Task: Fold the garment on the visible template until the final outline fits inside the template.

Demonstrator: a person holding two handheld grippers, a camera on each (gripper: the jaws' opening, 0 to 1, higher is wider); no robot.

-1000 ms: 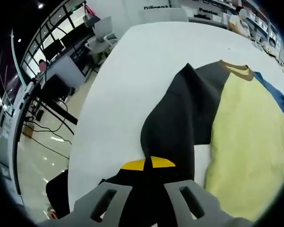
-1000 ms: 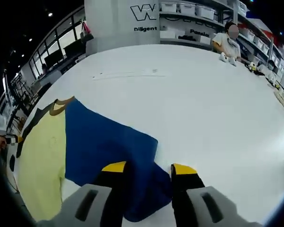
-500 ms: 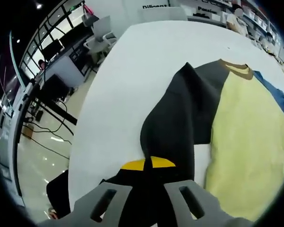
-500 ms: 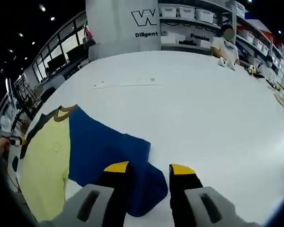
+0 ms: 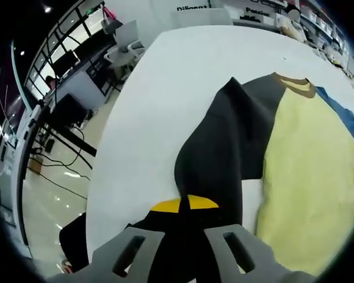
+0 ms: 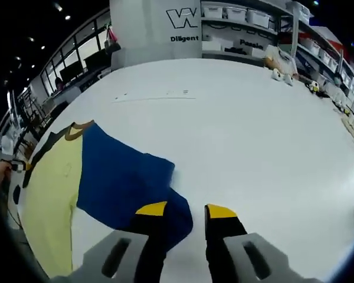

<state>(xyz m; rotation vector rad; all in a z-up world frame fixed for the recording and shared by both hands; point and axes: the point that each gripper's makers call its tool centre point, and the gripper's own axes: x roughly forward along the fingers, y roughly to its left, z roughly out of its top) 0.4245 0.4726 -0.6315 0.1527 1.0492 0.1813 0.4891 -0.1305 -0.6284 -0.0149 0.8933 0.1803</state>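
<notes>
The garment (image 5: 307,171) lies flat on the white table (image 6: 248,118); left gripper (image 5: 184,204) pinches its black sleeve (image 5: 224,153) at 6 o'clock, right gripper (image 6: 186,210) clamps the blue sleeve (image 6: 121,180), seemingly ready to fold inward

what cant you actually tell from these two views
- Template outline: not made out on the white table in either view.
- Garment hem: in the left gripper view the yellow panel runs off the lower edge.
- Left gripper: jaws shut on the black sleeve; the pinched cloth is covered by them.
- Right gripper: the blue sleeve passes under one jaw; grip unclear.
- Shelf items, right gripper view: too small.
</notes>
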